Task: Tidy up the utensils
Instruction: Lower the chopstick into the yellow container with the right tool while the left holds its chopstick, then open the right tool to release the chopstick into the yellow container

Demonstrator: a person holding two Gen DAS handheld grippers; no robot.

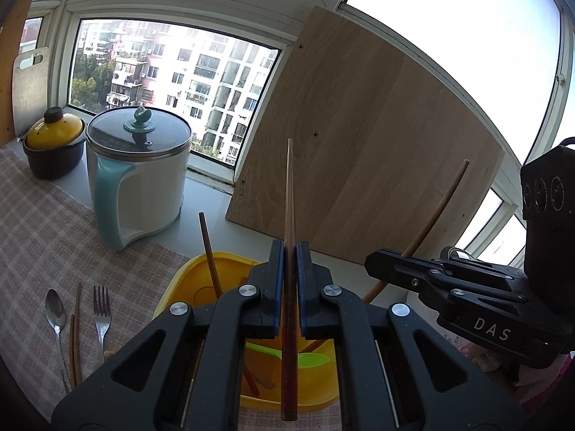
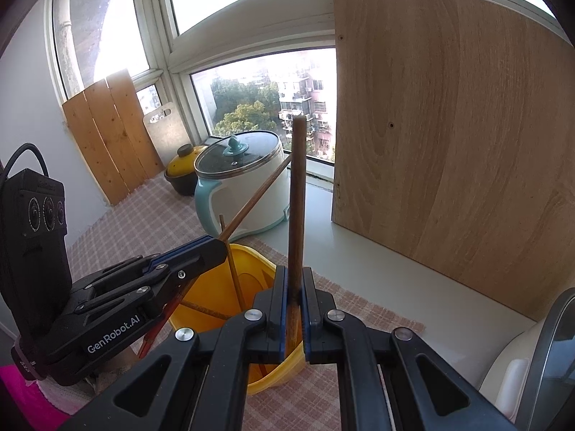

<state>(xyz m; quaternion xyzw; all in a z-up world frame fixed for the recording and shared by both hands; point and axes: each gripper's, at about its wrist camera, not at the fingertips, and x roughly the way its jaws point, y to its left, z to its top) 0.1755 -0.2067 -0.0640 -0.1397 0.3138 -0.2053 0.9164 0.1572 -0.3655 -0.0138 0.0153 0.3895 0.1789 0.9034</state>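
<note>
While both grippers are hovering over the yellow bin (image 1: 187, 280), the left gripper (image 1: 289, 251) is pinching one chopstick (image 1: 289, 194) upright, and the right gripper (image 2: 294, 276) is clamping another chopstick (image 2: 297, 194), also pointing up.

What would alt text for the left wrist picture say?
The left gripper clamps an upright wooden chopstick above a yellow tub holding more chopsticks. The right gripper grips another chopstick; a spoon and fork lie on the checked cloth.
</note>
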